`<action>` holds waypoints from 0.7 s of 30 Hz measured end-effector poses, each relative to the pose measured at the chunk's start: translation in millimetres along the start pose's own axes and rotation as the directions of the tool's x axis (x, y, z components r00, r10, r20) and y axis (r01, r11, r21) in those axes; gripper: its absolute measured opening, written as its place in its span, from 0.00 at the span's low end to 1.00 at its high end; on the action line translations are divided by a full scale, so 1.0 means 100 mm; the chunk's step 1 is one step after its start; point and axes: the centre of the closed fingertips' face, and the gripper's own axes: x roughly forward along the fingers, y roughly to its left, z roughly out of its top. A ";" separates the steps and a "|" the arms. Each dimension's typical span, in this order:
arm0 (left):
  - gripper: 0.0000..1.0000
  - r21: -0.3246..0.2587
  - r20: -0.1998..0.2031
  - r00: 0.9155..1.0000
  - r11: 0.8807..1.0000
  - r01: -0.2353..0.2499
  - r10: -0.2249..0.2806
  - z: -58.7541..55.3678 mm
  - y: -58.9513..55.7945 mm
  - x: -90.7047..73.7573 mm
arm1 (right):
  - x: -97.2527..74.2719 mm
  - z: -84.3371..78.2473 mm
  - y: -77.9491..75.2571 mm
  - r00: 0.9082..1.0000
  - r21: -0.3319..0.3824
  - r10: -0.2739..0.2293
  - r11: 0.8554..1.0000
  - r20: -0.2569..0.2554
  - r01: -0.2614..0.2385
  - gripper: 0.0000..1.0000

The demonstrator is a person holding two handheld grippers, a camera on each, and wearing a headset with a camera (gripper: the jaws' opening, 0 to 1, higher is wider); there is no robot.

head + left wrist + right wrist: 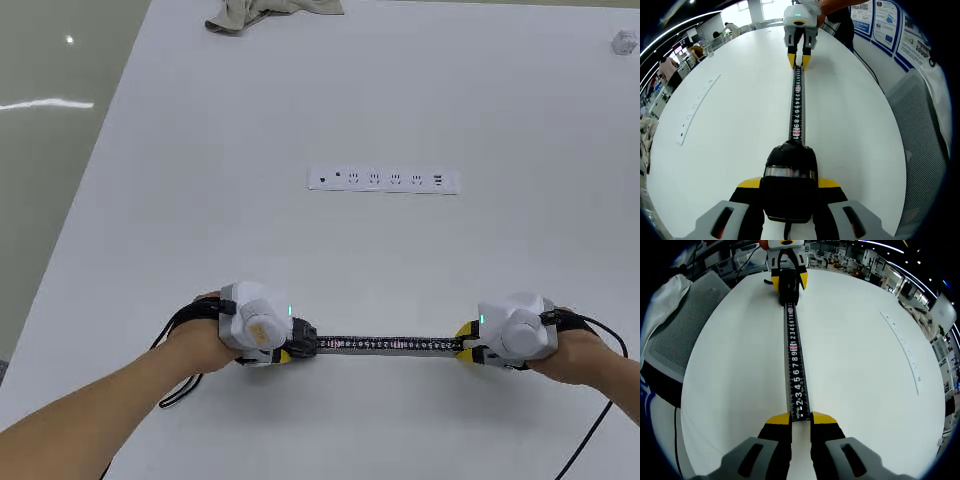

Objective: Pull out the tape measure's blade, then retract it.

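Tape measure drawn out between two grippers on a white table (200,200).

At the left, the left gripper (289,349), held in a person's hand (200,340), has its yellow-tipped jaws clamped on the black tape measure (790,172), one tip on each side of its case. From the case the blade (390,344), dark with pale numbers and red marks, runs straight to the right, low along the table; whether it touches the top I cannot tell. At the right, the right gripper (467,347) has its jaws pinched together on the blade's free end. Farther back, well apart from the blade, a white power strip (383,180) lies flat. A crumpled cloth (270,12) sits at the table's far edge.
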 end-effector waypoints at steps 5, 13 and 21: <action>0.35 -0.001 0.002 1.000 1.000 0.002 -0.002 0.00 0.00 0.01 | 0.00 -0.02 0.00 1.000 0.011 0.000 1.000 0.001 0.000 0.13; 0.35 0.002 0.001 1.000 1.000 0.002 -0.002 0.00 0.00 0.01 | 0.01 -0.02 0.00 1.000 0.009 0.003 1.000 -0.005 -0.003 0.14; 0.36 -0.001 0.009 1.000 1.000 0.008 -0.008 0.01 0.00 0.01 | 0.02 -0.01 0.00 0.999 -0.006 0.019 1.000 -0.036 -0.019 0.15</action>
